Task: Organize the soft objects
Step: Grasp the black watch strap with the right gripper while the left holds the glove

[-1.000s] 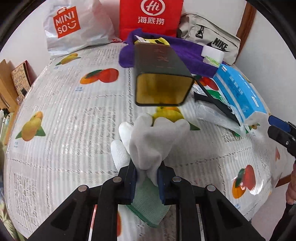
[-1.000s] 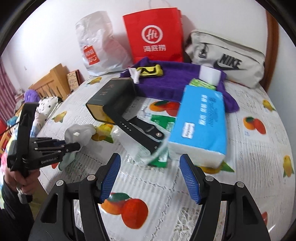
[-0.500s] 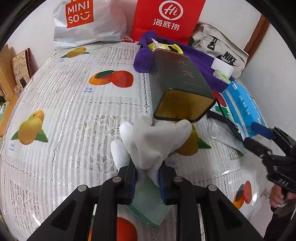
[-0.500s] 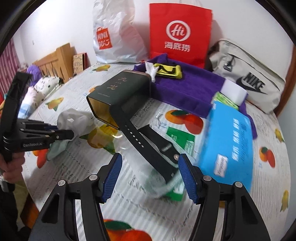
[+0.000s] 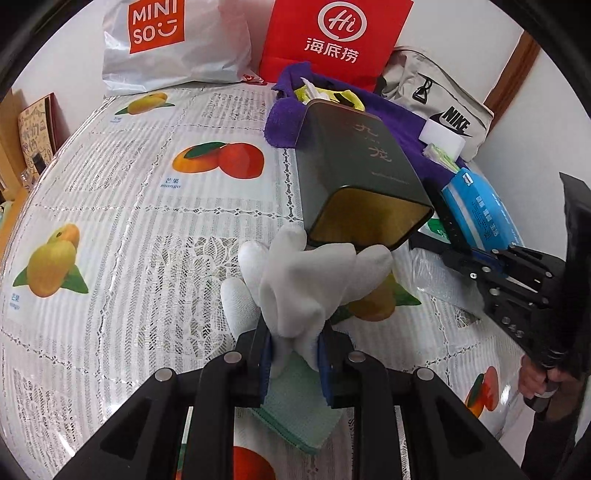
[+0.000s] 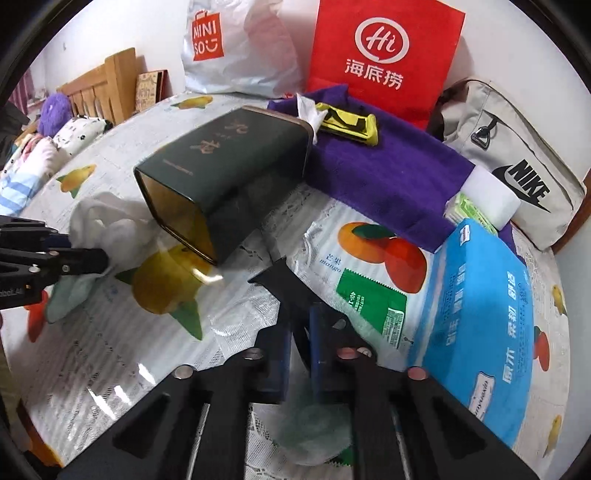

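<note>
My left tongs (image 5: pixel 293 363) pinch the white glove (image 5: pixel 306 284), just before the tin's (image 5: pixel 354 177) open mouth. My right tongs (image 6: pixel 301 343) have just snapped together on the black strap (image 6: pixel 280 284).

The right gripper (image 6: pixel 298 334) drops in over the clear plastic packet (image 6: pixel 317 421) and its jaws have just been closing, now clamped on the black strap (image 6: pixel 286 286)

Against the wall, the white plastic bag (image 5: pixel 173 48) reads "MINISO" on an orange square. Just right of it, the red paper bag (image 5: pixel 336 33) shows "Hi" in a ring (Chinese characters beneath). Further right, the grey fabric bag (image 6: pixel 517 162) says "NIKE". The fruit-print tabletop (image 5: pixel 173 184) reads "mango".
</note>
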Demonstrator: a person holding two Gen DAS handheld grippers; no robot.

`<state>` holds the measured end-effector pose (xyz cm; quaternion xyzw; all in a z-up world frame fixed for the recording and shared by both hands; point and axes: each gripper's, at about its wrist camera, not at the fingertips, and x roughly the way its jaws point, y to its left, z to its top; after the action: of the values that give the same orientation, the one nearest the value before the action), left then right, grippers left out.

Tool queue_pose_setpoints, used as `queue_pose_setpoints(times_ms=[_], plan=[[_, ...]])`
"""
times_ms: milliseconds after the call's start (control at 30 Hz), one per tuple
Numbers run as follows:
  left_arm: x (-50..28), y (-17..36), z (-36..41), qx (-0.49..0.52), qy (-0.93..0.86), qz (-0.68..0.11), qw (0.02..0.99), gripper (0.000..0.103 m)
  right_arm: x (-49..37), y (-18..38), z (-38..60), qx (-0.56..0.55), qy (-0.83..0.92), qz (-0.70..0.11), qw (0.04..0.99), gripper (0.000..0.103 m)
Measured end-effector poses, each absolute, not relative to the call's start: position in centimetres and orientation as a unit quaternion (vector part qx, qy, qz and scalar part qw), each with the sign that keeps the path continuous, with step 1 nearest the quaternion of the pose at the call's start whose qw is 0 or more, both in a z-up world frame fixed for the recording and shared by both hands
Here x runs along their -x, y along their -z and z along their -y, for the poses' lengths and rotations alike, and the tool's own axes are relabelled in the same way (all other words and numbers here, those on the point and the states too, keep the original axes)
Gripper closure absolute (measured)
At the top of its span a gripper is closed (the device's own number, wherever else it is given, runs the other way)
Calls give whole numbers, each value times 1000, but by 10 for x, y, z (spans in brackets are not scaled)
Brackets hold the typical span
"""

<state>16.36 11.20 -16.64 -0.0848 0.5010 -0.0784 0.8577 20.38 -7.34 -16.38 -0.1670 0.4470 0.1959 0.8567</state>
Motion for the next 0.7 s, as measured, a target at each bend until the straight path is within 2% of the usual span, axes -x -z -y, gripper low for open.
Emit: queue_pose_setpoints(times_ms=[200,433,700], plan=[[-161,165,-110,85,73,-500,859,81,-189,140,88,125,-212,-435,866,100],[-147,164,-104,79,67,-501,859,82,-168,119,108,87,-219,-427,873,100],[-130,165,-89,67,65,-503,859,82,-137,120,149,65,-199,-442,872,100]])
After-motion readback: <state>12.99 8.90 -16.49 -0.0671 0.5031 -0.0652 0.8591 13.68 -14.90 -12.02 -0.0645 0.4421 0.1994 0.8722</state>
